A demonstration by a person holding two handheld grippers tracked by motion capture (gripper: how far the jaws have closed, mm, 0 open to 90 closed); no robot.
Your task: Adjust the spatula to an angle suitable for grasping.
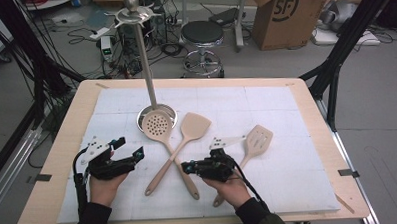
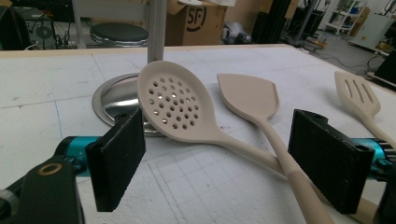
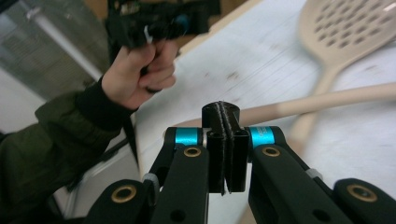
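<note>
Three beige utensils lie on the white mat. A perforated skimmer rests its head on the stand's round metal base. Its handle crosses that of a solid turner. A slotted turner lies to the right. My left gripper is open just left of the crossed handles and faces the skimmer. My right gripper is shut and holds nothing; its tip sits beside the skimmer's handle.
The stand's tall metal pole rises from the base at the mat's back middle. A stool and a cardboard box stand on the floor beyond the table. The person's other hand is ahead of the right gripper.
</note>
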